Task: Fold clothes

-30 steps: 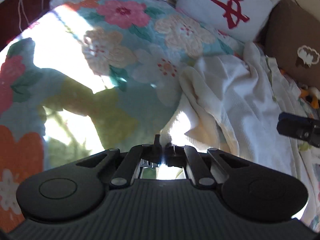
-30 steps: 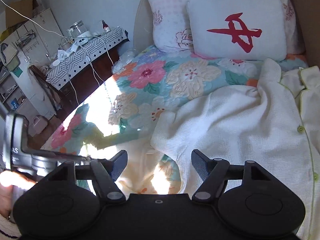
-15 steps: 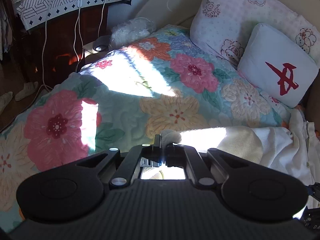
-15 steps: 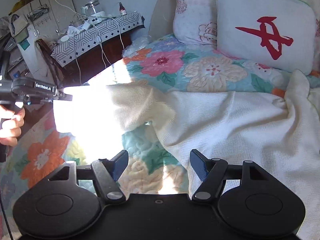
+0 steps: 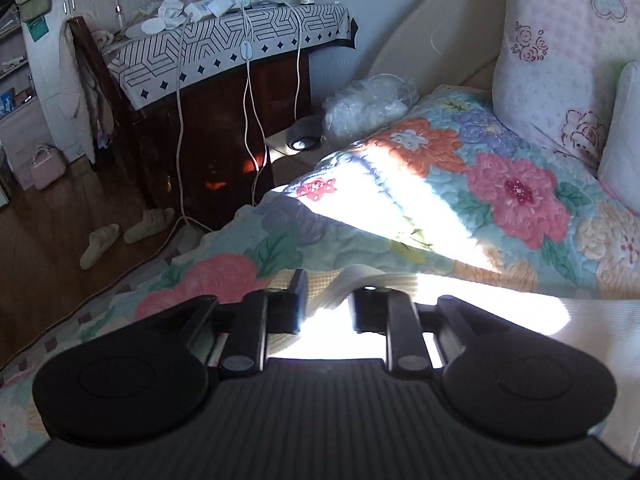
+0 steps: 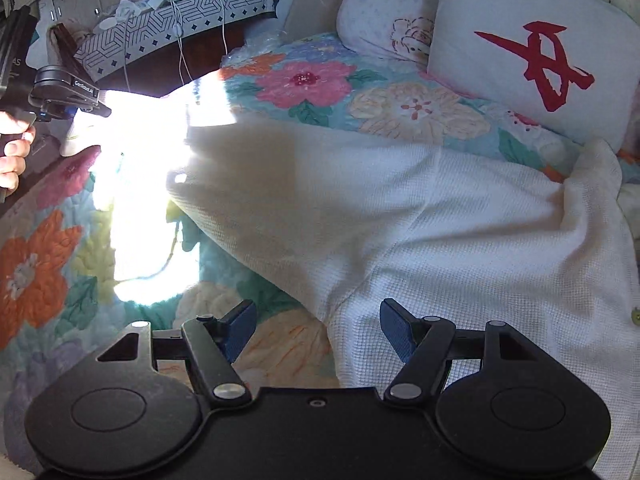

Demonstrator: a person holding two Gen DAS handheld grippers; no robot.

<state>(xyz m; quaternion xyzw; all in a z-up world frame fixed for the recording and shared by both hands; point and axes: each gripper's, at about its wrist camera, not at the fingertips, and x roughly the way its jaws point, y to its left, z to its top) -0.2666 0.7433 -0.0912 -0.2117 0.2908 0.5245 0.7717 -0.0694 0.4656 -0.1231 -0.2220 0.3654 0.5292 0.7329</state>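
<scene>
A white waffle-knit garment (image 6: 400, 216) lies on the flowered bedspread (image 6: 312, 80), with one sleeve stretched out to the left into a patch of sunlight. The sleeve's end (image 5: 352, 280) lies between the fingers of my left gripper (image 5: 326, 306). Its jaws are opening, and a gap shows on both sides of the cloth. In the right wrist view the left gripper (image 6: 96, 108) is at the far left, held by a hand (image 6: 12, 152). My right gripper (image 6: 316, 328) hangs open, low over the garment's lower edge where the sleeve joins the body, with nothing between its pads.
Two pillows (image 6: 528, 48) lean on the headboard at the back. Left of the bed stands a dark table with a patterned cloth (image 5: 224, 44), cables hanging from it. Slippers (image 5: 124, 232) lie on the wooden floor. A plastic bag (image 5: 368, 104) sits at the bed's corner.
The left gripper has carried the sleeve end leftward across the bed, stretching the sleeve out, and its jaws have gone from shut to parted. The right gripper has sunk closer to the garment.
</scene>
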